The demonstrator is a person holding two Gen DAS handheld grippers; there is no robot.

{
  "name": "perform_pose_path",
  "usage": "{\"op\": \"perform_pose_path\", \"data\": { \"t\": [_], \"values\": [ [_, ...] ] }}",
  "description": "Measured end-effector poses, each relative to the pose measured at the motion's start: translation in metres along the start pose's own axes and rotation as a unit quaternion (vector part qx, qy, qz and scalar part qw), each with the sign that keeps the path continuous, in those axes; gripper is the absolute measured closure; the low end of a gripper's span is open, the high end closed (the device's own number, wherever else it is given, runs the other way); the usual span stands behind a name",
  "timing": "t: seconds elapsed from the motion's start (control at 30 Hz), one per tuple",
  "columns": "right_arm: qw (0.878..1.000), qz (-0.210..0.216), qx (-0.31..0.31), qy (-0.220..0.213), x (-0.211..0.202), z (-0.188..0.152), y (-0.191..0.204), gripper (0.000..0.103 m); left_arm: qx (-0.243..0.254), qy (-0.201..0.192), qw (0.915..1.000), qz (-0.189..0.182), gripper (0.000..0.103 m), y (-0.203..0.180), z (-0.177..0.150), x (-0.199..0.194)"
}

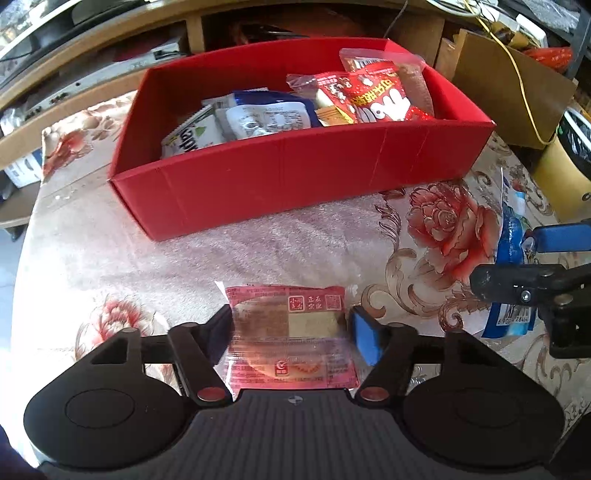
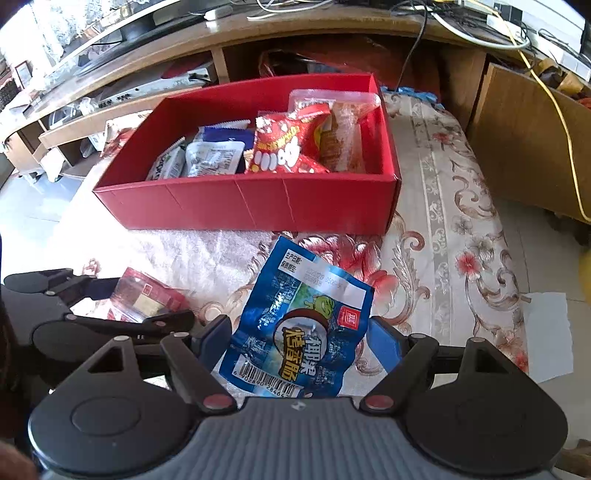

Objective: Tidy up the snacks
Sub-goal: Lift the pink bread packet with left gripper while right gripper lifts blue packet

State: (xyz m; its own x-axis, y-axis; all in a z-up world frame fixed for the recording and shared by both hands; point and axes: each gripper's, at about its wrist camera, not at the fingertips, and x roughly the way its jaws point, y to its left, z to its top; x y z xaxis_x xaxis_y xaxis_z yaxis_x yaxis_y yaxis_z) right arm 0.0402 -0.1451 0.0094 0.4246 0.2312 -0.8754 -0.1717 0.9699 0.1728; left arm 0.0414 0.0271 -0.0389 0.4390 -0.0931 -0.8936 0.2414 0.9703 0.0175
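My left gripper (image 1: 291, 325) is shut on a pink, partly clear snack packet (image 1: 291, 332) lying on the floral tablecloth, with a pad against each side edge. My right gripper (image 2: 299, 339) is shut on a blue snack packet (image 2: 299, 317) with a barcode, held tilted over the cloth. In the left wrist view that blue packet (image 1: 511, 254) stands on edge at the far right in the right gripper (image 1: 535, 258). In the right wrist view, the left gripper (image 2: 122, 299) and the pink packet (image 2: 147, 299) sit at the left. Beyond both stands an open red box (image 1: 295, 173) (image 2: 240, 199) with several snack packets inside.
The packets fill the middle and right of the box; its left end shows bare floor. A wooden cabinet (image 2: 332, 33) with cables runs behind the table. A cardboard box (image 1: 509, 85) stands at the right. The table's right edge drops to floor with a white paper (image 2: 546, 332).
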Motion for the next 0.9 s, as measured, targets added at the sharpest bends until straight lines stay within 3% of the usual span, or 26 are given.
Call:
{"op": "perform_pose_path", "data": {
  "t": [0.27, 0.9],
  "values": [
    [1.0, 0.008, 0.0, -0.018, -0.012, 0.0, -0.001, 0.021, -0.027, -0.014, 0.9995, -0.01, 0.033, 0.007, -0.001, -0.017],
    [0.999, 0.005, -0.01, -0.053, -0.017, 0.029, 0.009, 0.021, -0.055, -0.076, 0.9953, -0.026, 0.032, 0.017, 0.037, -0.045]
  ]
}}
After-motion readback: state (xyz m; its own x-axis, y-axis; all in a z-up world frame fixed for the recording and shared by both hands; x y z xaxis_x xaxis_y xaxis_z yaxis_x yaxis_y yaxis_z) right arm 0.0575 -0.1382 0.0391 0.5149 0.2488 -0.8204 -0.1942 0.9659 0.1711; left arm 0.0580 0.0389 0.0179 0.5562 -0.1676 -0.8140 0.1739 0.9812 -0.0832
